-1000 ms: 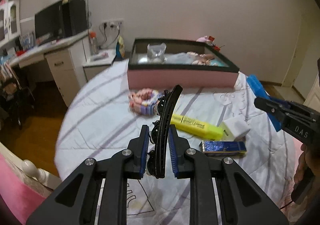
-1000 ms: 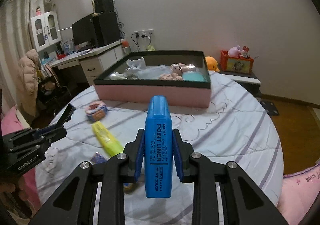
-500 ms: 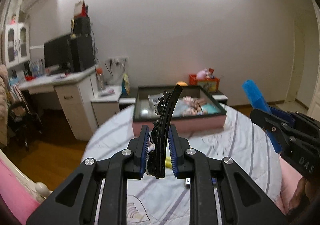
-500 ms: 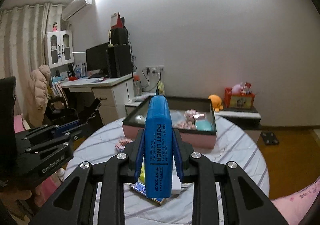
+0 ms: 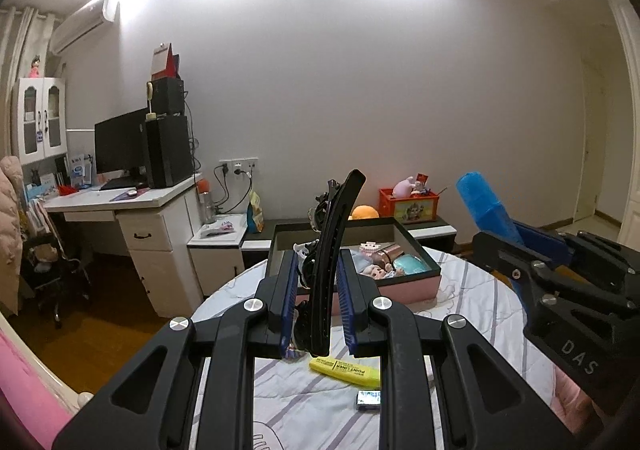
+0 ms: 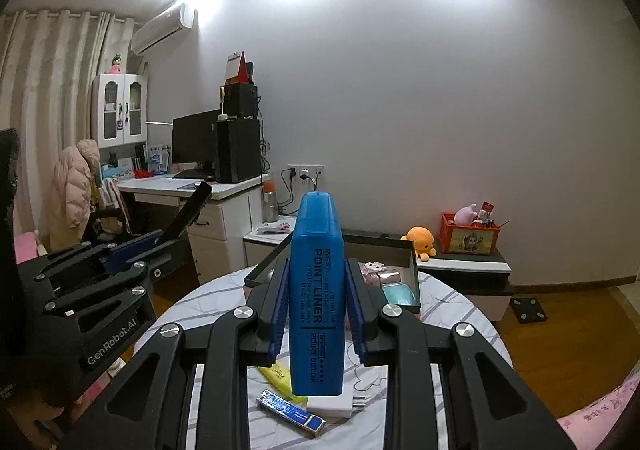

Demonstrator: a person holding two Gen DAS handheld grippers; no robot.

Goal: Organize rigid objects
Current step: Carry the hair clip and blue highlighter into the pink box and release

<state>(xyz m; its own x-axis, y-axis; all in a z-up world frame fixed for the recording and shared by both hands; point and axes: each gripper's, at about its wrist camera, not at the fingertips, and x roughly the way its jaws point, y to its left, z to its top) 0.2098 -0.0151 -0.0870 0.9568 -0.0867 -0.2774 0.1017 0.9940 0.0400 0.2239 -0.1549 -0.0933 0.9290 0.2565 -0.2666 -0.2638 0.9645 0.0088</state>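
While one round quilted table (image 5: 472, 290) carries one pink-sided box (image 5: 404, 286) (toys inside), both tools have lifted since a second ago. The left gripper (image 5: 318, 300) pinches one curved black hair clip (image 5: 332, 250), the right gripper (image 6: 317, 308) one boxy blue highlighter (image 6: 317, 290); one yellow highlighter (image 5: 346, 368) lies below.

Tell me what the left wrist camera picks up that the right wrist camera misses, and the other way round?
Only the left view shows the black hair clip face-on in the left gripper, plus a doll in the box. Only the right view shows the curtains, a white charger and the highlighter's printed label. Both show the pink-sided box, the blue highlighter in the right gripper, the yellow highlighter and the desk.
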